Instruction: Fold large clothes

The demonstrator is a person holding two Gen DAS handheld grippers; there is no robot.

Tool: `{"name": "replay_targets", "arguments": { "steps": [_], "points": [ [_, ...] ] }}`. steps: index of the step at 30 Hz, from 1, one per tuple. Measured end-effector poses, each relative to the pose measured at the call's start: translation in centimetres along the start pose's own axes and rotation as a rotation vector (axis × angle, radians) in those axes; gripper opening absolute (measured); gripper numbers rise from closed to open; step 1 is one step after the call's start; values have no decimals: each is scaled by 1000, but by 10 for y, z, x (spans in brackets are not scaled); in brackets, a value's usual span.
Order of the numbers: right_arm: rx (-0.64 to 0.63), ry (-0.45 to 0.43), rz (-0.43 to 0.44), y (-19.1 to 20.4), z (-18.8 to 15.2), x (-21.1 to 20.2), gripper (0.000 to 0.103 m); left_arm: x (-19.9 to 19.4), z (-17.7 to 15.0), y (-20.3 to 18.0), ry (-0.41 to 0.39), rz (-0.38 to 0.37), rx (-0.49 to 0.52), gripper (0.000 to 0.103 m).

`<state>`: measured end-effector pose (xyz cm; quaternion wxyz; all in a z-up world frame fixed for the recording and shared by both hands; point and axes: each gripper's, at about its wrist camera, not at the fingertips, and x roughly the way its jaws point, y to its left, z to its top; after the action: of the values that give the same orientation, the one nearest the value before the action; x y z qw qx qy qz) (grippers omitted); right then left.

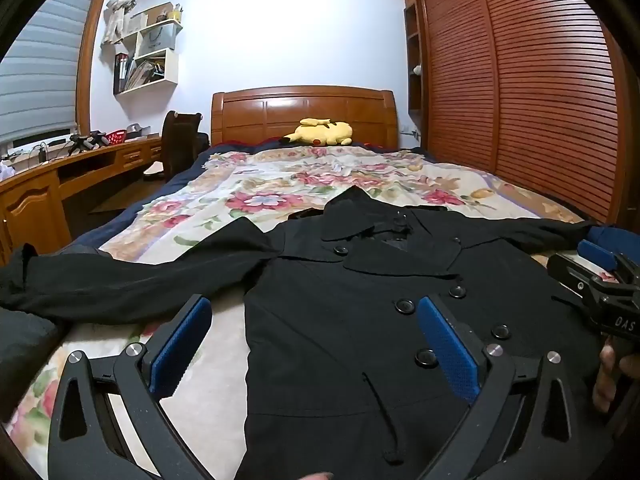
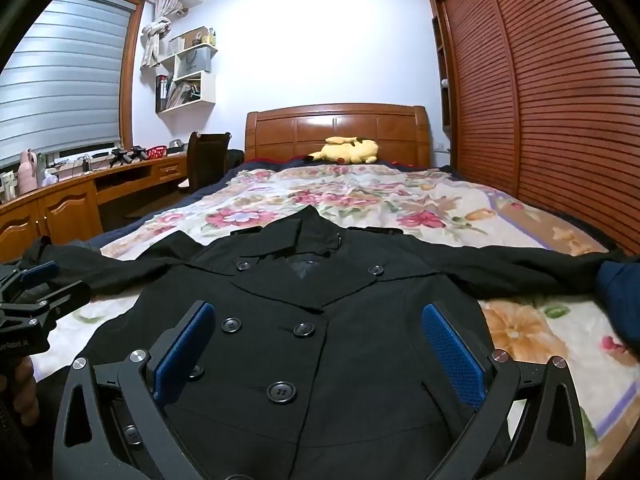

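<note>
The coat point(image 2: 312, 344), black and double-breasted, lies face up and spread flat on the flowered blanket point(image 2: 360, 196) of the bed, collar toward the headboard point(image 2: 336, 132), both sleeves stretched out to the sides. The left gripper point(image 1: 316, 344) and the right gripper point(image 2: 320, 348) both hover over the front panel with jaws wide apart and nothing between them. The fabric looks thick and heavy, so a pinch that catches only the top flap could leave the back layer behind and give a crooked fold; the blanket beneath is soft and could be picked up along with the cloth. The large buttons point(image 2: 281, 392) may make the pads slip if the jaws close on one. The two grippers stand close together, and could collide when they reach across. The hem is hidden beneath the grippers in both views, the left cuff point(image 1: 16, 272) trails to the edge of the picture, and the right cuff point(image 2: 600, 264) merges with something dark blue I cannot identify.
</note>
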<state>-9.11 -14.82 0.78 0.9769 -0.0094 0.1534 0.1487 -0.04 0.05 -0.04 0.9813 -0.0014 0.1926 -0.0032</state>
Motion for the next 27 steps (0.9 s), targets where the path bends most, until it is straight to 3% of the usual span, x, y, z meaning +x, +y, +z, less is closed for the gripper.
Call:
{"name": "replay_targets", "arguments": {
  "steps": [27],
  "points": [
    [3,-9,0,0,0,0,103,-3,-2,4,2,6,12,103]
  ]
}}
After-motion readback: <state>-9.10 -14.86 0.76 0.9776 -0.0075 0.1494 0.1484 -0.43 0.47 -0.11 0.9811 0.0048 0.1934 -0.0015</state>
